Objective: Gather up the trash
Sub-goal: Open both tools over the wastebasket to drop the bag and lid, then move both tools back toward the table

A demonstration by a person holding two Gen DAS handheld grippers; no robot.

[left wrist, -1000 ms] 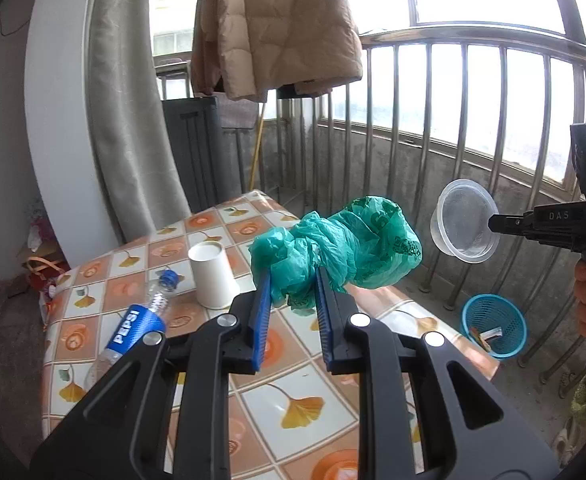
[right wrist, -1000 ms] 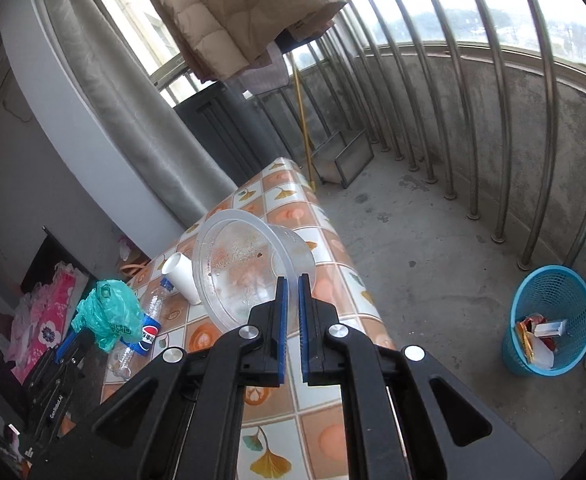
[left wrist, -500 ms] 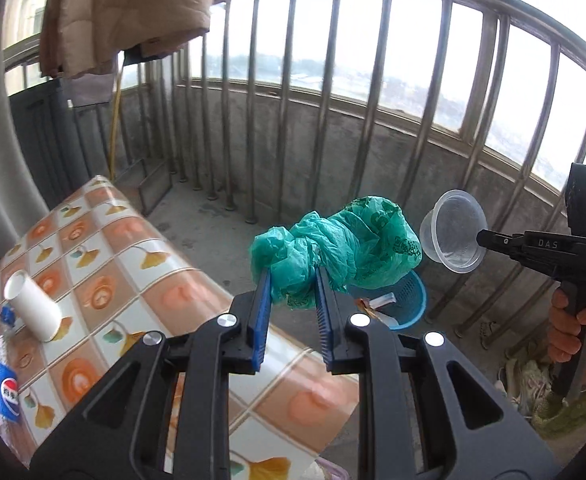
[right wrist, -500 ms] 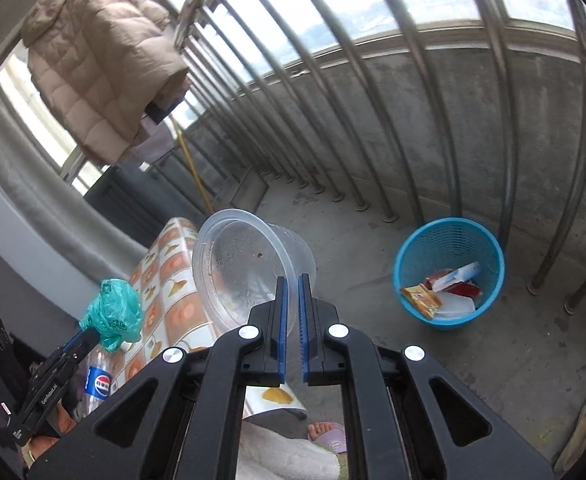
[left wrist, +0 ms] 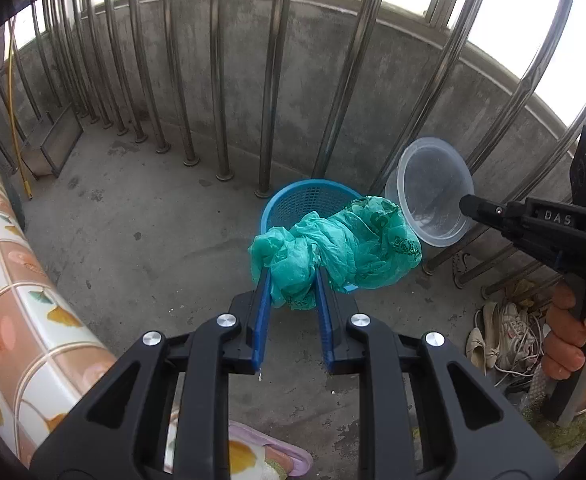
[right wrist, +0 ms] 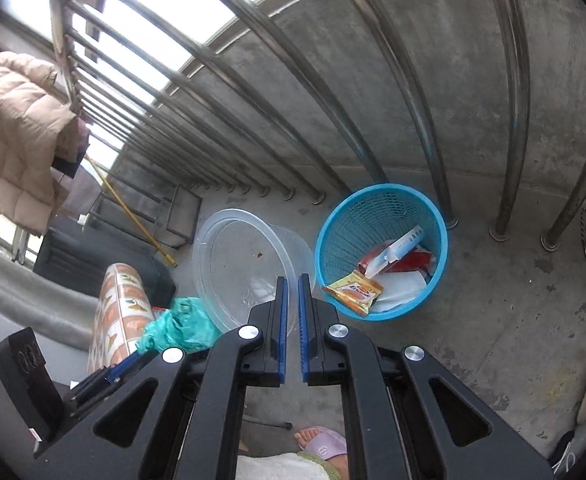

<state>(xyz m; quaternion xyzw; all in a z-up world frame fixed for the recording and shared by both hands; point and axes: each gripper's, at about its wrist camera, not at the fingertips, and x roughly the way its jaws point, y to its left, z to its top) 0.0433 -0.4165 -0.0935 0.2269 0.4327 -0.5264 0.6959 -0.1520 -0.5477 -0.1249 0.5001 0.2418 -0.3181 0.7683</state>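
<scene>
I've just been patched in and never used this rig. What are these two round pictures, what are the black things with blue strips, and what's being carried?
Each picture comes from a fisheye camera fixed on a hand-held tool, looking forward along its two black fingers with blue pads. There is no robot arm: a person holds one pair of tongs in each hand.

In the left wrist view, the left tongs are shut on a crumpled green plastic bag. To their right you see the other tool and the hand gripping it.

In the right wrist view, the right tongs pinch the rim of a clear plastic bowl. Beside it, on the concrete balcony floor, stands a blue basket holding wrappers. A tiled-pattern table edge shows at left.
</scene>
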